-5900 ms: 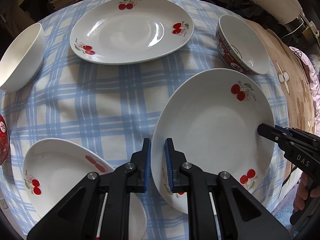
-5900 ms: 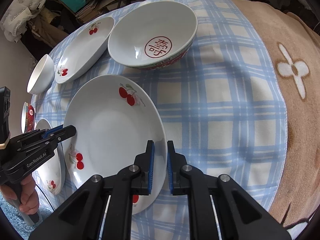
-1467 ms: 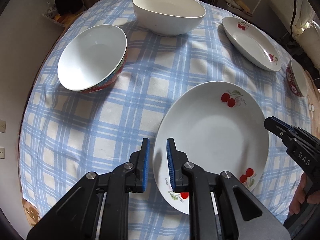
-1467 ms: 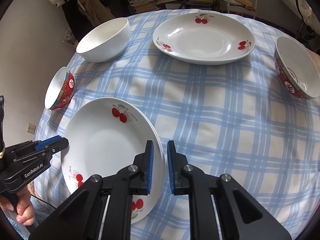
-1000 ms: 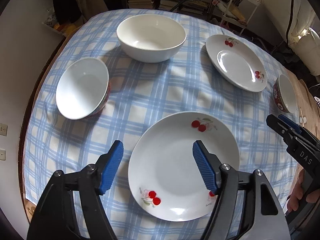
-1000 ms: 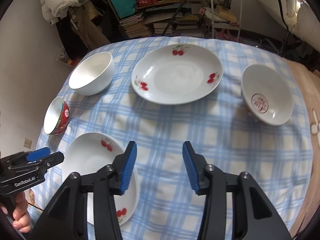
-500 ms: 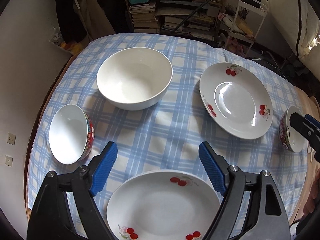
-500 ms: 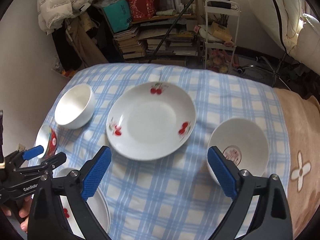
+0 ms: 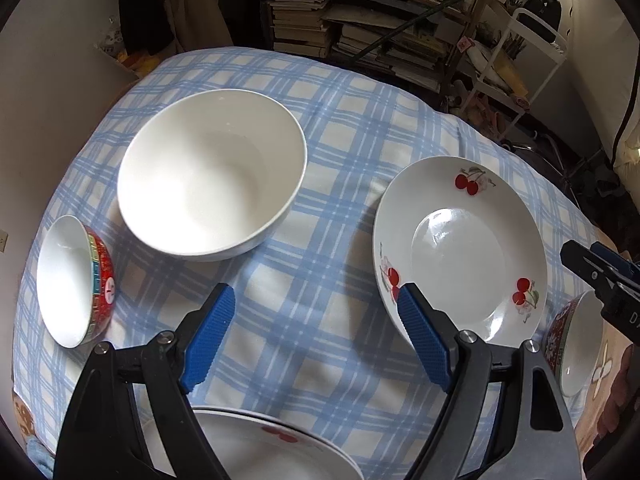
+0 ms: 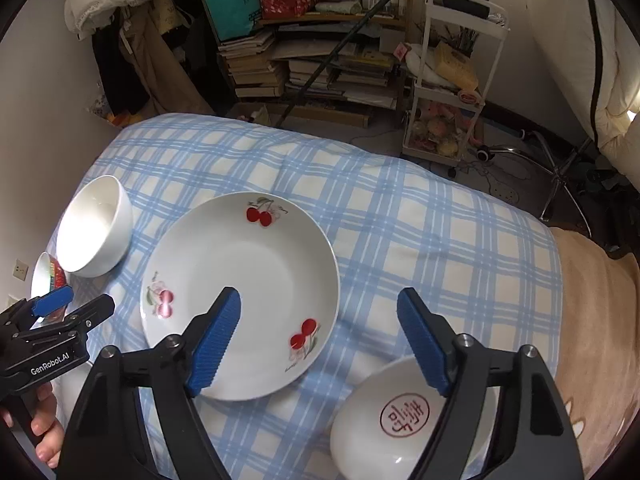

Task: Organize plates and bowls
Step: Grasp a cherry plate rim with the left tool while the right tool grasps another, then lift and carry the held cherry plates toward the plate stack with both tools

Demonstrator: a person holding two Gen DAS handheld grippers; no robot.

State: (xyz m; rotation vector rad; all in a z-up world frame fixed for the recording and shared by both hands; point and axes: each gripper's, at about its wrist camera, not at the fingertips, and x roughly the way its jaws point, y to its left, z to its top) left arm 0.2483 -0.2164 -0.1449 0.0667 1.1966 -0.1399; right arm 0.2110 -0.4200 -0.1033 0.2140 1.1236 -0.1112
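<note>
Desk [image 9: 340, 128]: round, draped in a soft blue-and-white checked cloth; every dish sits on it.
Plate stack [image 9: 280, 452]: two glossy cherry-print plates nested at the near edge. A moment ago both claws pinched the top one's rim; they have since let go and pulled back, so one stacking step looks done.
Lone cherry plate [image 10: 240, 292]: shallow, glazed white ceramic, mid-desk, likely next for the stack.
Plain white bowl [image 9: 212, 172]: deep, smooth, unpatterned, left of that plate.
Stamped bowl [image 10: 400, 420]: white inside with a red seal, near right.
Small red bowl [image 9: 74, 280]: patterned outside, tilted at the left edge.
Left claw [image 9: 312, 332]: blue ribbed pads wide apart, empty.
Right claw [image 10: 320, 336]: likewise apart, empty, above the lone plate.
</note>
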